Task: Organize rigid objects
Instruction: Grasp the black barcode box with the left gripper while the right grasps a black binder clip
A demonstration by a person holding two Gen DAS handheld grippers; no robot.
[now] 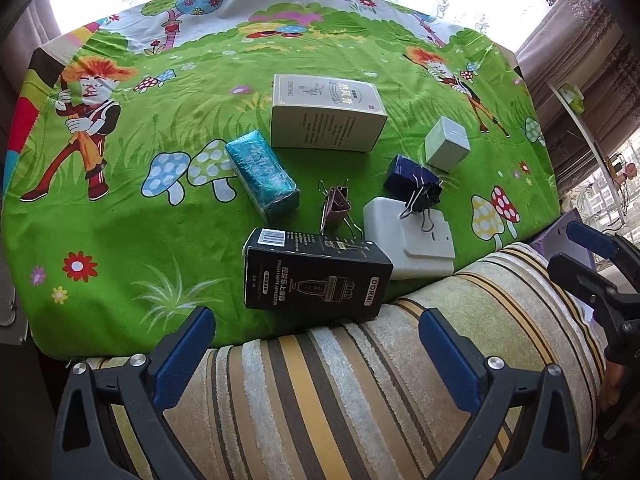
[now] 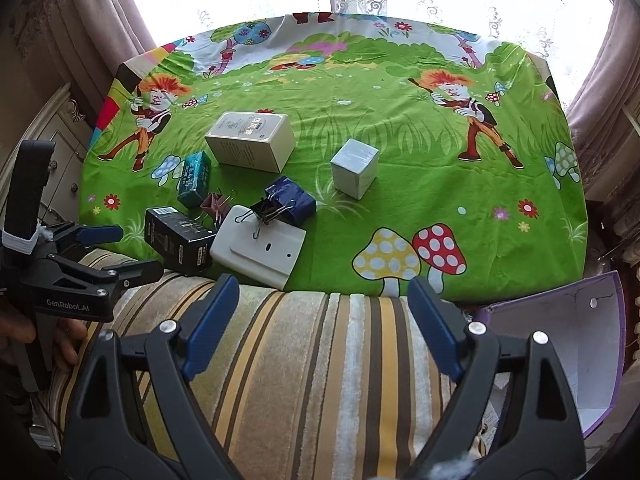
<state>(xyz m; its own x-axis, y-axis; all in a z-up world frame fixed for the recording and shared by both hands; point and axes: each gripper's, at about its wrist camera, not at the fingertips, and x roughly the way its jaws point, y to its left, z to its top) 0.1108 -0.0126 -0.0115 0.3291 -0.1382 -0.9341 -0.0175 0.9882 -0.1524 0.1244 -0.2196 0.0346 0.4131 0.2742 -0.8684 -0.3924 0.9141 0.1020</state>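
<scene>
Left wrist view: the left gripper hovers level over the striped cushion, fingers wide apart, gripping nothing. The black box lies at the tablecloth's near edge, touching the white box.

Right wrist view: the right gripper, equally wide and unladen, alone reveals the purple bin at the cloth's near right corner.

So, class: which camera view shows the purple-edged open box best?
The right wrist view: the open box shows its white inside and purple rim, beside the right gripper. The left wrist view catches only a purple sliver behind that gripper's fingers.
</scene>
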